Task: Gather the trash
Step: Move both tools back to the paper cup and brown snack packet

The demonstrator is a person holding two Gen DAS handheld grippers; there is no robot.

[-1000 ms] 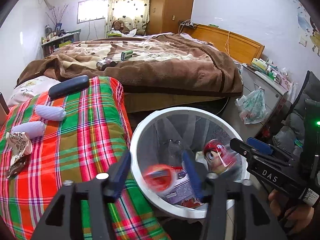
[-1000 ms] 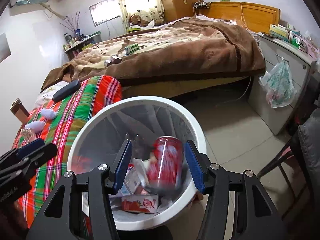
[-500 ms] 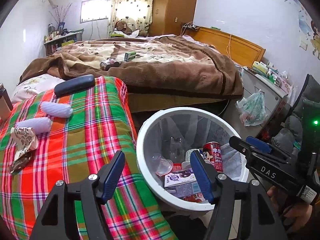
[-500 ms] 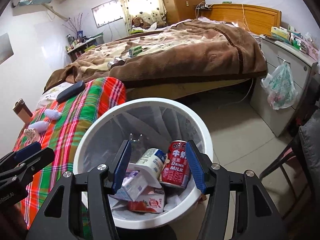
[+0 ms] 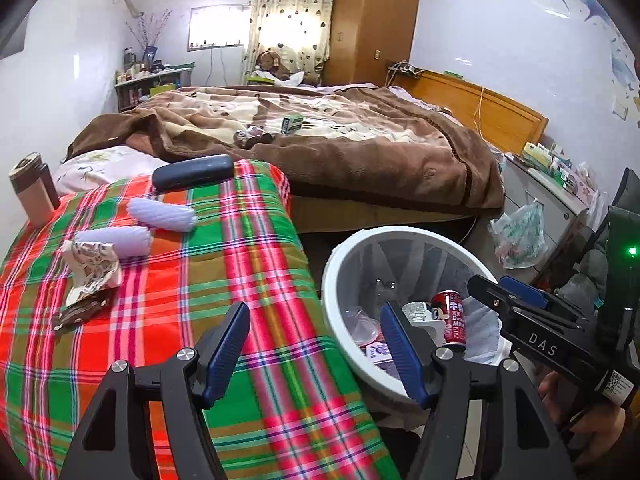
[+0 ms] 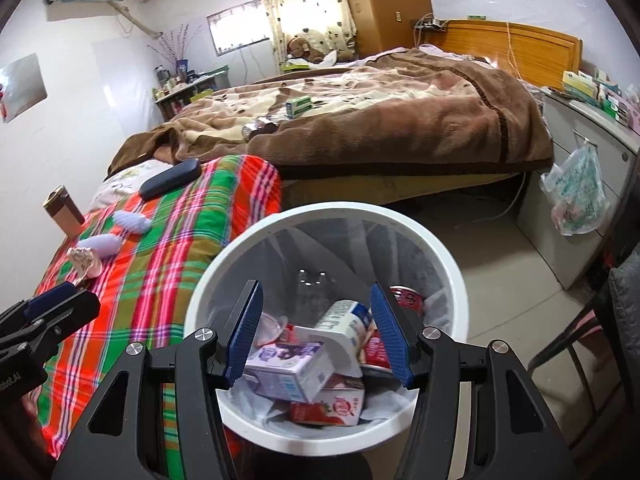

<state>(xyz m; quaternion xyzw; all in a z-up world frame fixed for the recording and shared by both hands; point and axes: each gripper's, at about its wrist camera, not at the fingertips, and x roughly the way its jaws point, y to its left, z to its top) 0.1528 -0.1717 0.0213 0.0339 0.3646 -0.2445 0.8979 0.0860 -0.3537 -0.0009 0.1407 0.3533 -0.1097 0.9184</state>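
A white round trash bin [image 6: 320,216] stands on the floor beside the plaid-covered bed [image 5: 200,280]; it also shows in the left wrist view [image 5: 332,276]. It holds a red milk can [image 5: 452,316], a purple carton [image 6: 288,372], a white bottle [image 6: 340,324] and a strawberry carton [image 6: 332,408]. My right gripper [image 6: 316,332] is open and empty above the bin. My left gripper [image 5: 316,352] is open and empty over the plaid edge. A crumpled wrapper [image 5: 94,270] lies on the plaid at the left.
Two lilac rolled items [image 5: 164,214], a dark case [image 5: 192,172] and a brown tumbler [image 5: 32,188] sit on the plaid. A brown-blanketed bed [image 5: 360,144] holds a small green box [image 5: 292,123]. A plastic bag [image 6: 576,196] hangs on a grey cabinet.
The red can and a red item dropped from my grippers into the bin and settled. Both grippers stayed open; the left one swung left over the plaid cover.
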